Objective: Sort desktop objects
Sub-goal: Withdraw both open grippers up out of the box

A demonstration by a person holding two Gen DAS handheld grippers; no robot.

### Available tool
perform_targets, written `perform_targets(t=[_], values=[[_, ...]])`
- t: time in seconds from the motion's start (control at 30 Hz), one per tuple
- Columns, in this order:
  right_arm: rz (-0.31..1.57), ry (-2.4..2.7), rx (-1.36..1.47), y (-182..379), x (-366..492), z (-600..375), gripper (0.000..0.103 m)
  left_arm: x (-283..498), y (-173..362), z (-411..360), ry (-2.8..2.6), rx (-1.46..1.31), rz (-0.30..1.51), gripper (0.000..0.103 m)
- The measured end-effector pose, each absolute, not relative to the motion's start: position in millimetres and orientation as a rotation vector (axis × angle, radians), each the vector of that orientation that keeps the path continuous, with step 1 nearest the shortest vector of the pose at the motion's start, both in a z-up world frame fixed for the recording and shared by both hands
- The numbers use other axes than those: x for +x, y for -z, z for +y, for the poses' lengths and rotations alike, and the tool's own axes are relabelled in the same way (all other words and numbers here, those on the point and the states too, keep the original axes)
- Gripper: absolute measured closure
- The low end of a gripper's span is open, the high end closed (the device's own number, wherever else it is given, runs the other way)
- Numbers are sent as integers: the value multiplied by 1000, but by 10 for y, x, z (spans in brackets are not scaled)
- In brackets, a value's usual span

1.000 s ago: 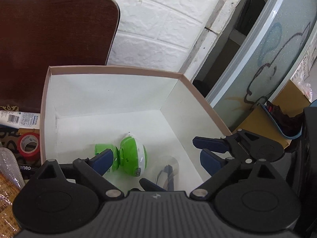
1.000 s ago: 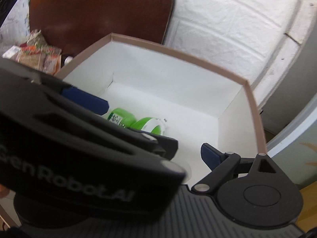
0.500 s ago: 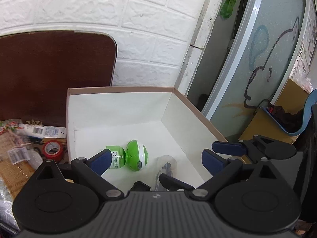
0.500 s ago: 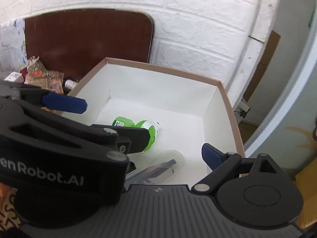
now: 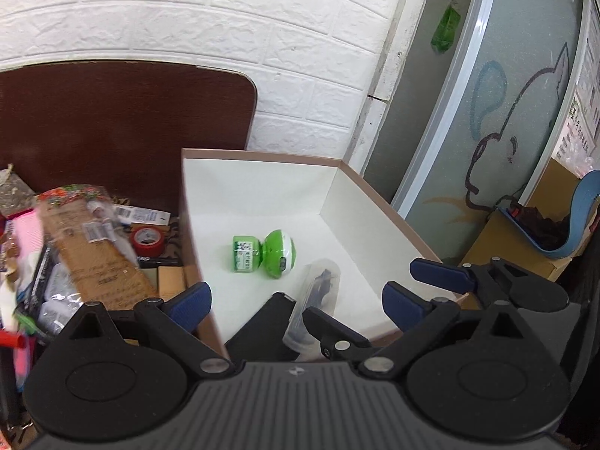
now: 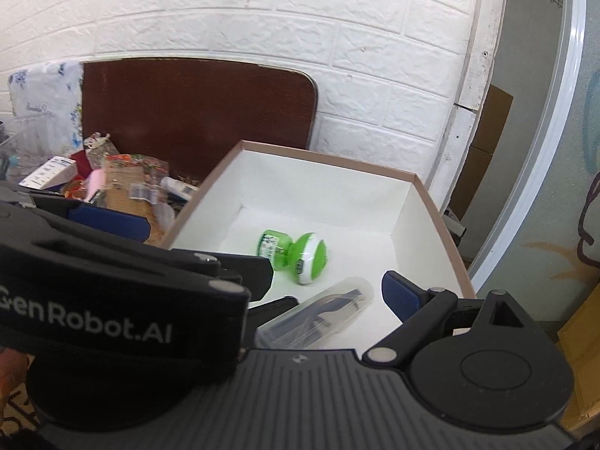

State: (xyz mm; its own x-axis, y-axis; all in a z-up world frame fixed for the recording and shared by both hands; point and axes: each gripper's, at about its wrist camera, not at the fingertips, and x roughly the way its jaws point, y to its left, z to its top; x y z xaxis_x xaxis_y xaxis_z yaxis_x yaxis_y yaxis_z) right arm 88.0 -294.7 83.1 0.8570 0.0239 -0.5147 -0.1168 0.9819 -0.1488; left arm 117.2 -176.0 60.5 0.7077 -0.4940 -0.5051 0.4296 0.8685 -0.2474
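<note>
The left gripper [image 5: 296, 302] is wide open and holds nothing; its blue fingertips [image 5: 191, 302] stand far apart, one outside the left wall of the box [image 5: 258, 187] and one over its inside. The right gripper [image 6: 262, 277] is open too and empty, but in its own view the left gripper covers one of its fingers.

Just in front of both grippers, on the white floor of the box, lies a clear plastic case [image 5: 318, 292] with dark things inside. Its long axis runs from the near edge toward the back wall, a little tilted to the right. Near its far end lies a green and white toy [image 5: 268, 255] on its side, with its long axis across the box: the round part is to the right, the flat green base to the left.

Left of the box, the bench [image 5: 123, 123] carries a heap of packets [image 5: 86, 247] and a red roll of tape [image 5: 147, 240].
</note>
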Motion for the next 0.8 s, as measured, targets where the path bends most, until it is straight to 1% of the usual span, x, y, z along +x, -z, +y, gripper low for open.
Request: perform_targets(t=[0.1, 0.33, 0.6, 0.8], values=[[515, -86, -172, -815, 729, -2851, 10, 1011, -607, -1671, 500, -98, 552, 3], [502, -120, -115, -698, 441, -2647, 9, 707, -521, -1479, 443, -82, 542, 3], [534, -167, -91, -476, 227, -2391, 9, 457, -301, -1181, 393, -117, 580, 3], [536, -206, -126, -263, 59, -2115, 9, 217, -81, -905, 394, -142, 570, 3]])
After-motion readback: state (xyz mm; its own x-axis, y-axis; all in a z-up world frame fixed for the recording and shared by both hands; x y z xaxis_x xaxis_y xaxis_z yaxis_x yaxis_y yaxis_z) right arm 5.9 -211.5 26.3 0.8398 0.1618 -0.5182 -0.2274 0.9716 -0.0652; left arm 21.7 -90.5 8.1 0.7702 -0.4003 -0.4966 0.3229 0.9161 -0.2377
